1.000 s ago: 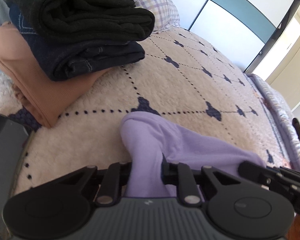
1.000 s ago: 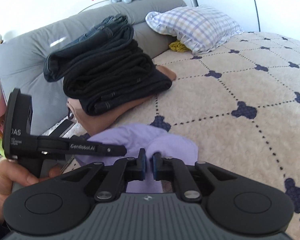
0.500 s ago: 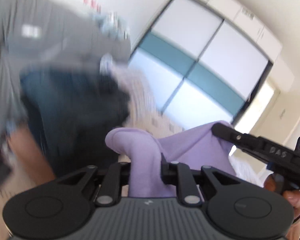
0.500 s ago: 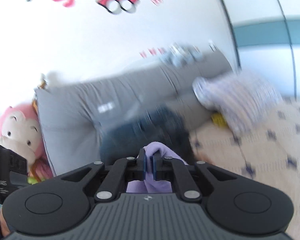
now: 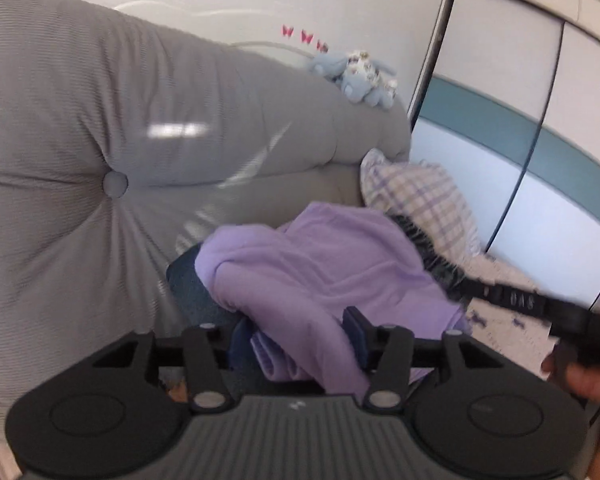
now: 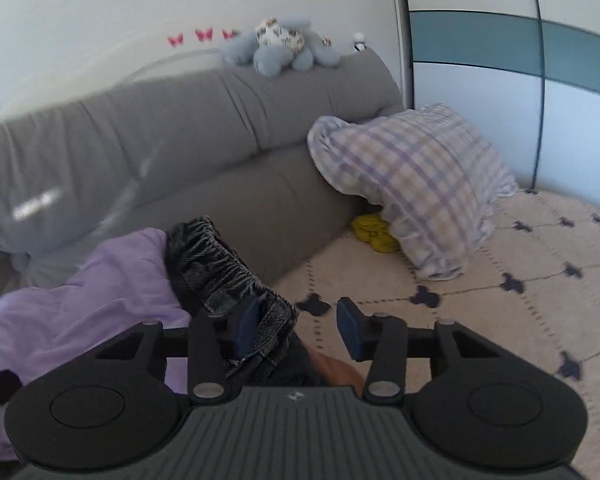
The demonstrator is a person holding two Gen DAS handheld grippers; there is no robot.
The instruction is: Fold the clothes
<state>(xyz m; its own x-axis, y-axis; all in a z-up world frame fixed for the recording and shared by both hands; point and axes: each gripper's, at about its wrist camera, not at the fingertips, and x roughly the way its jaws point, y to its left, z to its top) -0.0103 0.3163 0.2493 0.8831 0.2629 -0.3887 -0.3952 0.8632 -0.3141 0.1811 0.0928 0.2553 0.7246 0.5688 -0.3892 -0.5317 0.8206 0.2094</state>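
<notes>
Left wrist view: the left gripper (image 5: 296,336) sits at lower centre, its jaws opening, with the folded lilac garment (image 5: 324,276) still lying between the blue pads (image 5: 354,334) and draped over the right-hand one; no clamping is evident, so the cloth appears released onto the stack rather than carried. The garment rests on dark blue denim (image 5: 188,292), visible at its left edge, and against the grey tufted headboard cushion (image 5: 112,152), which fills the left half of the frame; placement there is judged to be the adding of a finished piece to the pile of folded clothes. At right, the right gripper (image 5: 512,300) extends from the lower right toward the garment's far edge, a hand (image 5: 580,376) behind it; a checked pillow (image 5: 424,200) lies beyond.

Right wrist view: the right gripper (image 6: 296,324) has its jaws opening; the fingers stand apart, and the left pad (image 6: 247,326) lies against the gathered elastic waistband of a dark denim garment (image 6: 228,276) without pinching it; the gap to the right pad shows the cream patterned blanket (image 6: 500,280). The lilac garment (image 6: 100,292) occupies the lower left, beside and partly behind the waistband; both hands letting go together suggests the fold is finished. A blue plush toy (image 6: 280,46) sits atop the headboard at upper centre; a yellow item (image 6: 374,232) is tucked beneath the pillow.
</notes>
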